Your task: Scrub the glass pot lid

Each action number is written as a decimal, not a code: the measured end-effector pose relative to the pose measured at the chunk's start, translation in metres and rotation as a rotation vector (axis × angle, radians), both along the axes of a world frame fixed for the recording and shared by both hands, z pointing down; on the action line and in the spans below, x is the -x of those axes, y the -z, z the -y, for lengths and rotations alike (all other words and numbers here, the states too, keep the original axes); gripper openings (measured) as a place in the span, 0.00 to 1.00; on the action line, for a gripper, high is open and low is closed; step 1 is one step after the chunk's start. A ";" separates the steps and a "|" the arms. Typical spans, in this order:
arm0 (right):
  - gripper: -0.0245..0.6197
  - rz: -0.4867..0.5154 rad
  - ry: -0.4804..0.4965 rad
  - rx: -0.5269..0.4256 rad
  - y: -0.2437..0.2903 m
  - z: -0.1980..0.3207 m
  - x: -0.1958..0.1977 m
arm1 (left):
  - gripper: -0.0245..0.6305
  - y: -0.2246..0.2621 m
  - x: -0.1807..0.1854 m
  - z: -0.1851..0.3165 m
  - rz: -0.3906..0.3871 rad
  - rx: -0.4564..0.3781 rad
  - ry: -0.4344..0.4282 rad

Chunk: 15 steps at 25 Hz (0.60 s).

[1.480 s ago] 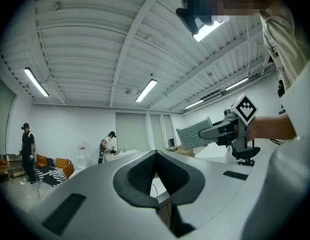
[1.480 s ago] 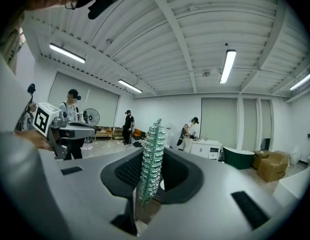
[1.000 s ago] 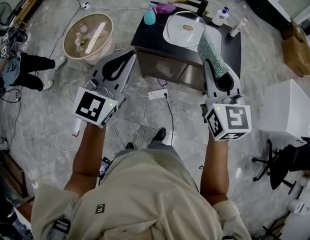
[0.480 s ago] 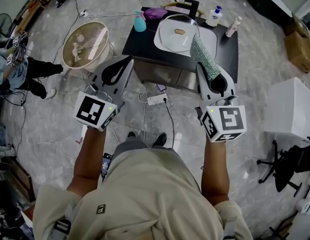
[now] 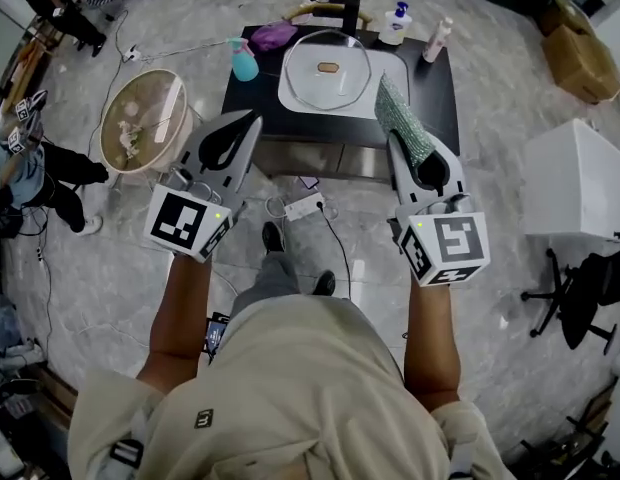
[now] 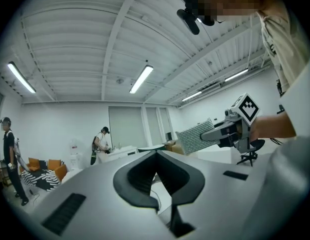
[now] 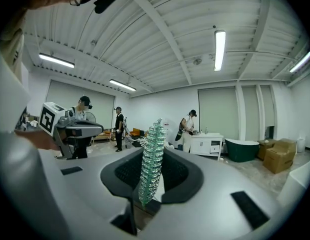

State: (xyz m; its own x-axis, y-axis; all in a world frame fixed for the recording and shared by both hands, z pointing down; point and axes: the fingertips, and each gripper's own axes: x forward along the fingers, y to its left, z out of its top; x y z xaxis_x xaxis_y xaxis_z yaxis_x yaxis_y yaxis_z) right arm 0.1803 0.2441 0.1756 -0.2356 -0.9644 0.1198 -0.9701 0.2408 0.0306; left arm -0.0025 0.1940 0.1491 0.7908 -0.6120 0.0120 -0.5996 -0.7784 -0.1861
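the right tool (image 7: 156,154) is clamped on a green mesh scrubber (image 7: 150,159), which stands edge-on between its jaws. the scrubber's long axis runs straight out ahead of the tool, and most of it pokes free beyond the tips. the left tool (image 6: 156,155), off to that tool's left, has its jaws closed together with nothing between them. both hang in the air short of the desk (image 5: 435,88).

ahead of the right tool and a little to its left, the glass pot lid (image 5: 328,71) lies flat on the desk. its knob points up. the lid is round, so it has no long axis of its own; only the oval knob does, running left to right across the tools' line.

the likely trouble is that the lid rests loose, with nothing pinning it. a hard stroke could make it skate toward the spray bottle (image 5: 243,60) or the desk edge. the long free end of the scrubber may also fold over under pressure and wipe weakly.
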 end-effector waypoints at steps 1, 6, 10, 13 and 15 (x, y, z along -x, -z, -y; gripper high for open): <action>0.17 -0.005 -0.013 0.004 0.000 0.005 -0.001 | 0.06 0.000 -0.001 0.008 -0.007 0.001 -0.014; 0.17 -0.021 -0.063 0.015 0.002 0.039 0.010 | 0.06 -0.001 0.001 0.053 -0.030 0.005 -0.077; 0.17 -0.036 -0.090 0.024 0.002 0.070 0.029 | 0.06 -0.006 0.016 0.089 -0.041 0.010 -0.118; 0.17 -0.047 -0.106 0.028 0.000 0.092 0.044 | 0.06 -0.011 0.030 0.116 -0.053 0.020 -0.132; 0.17 -0.053 -0.120 0.030 -0.001 0.104 0.055 | 0.06 -0.015 0.040 0.131 -0.057 0.025 -0.145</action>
State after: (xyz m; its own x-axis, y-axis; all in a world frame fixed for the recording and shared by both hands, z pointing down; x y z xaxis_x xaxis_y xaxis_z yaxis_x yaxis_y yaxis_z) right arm 0.1256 0.1396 0.1765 -0.1117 -0.9810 0.1584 -0.9892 0.1251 0.0769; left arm -0.0424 0.0635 0.1641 0.8704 -0.4918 -0.0218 -0.4900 -0.8613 -0.1343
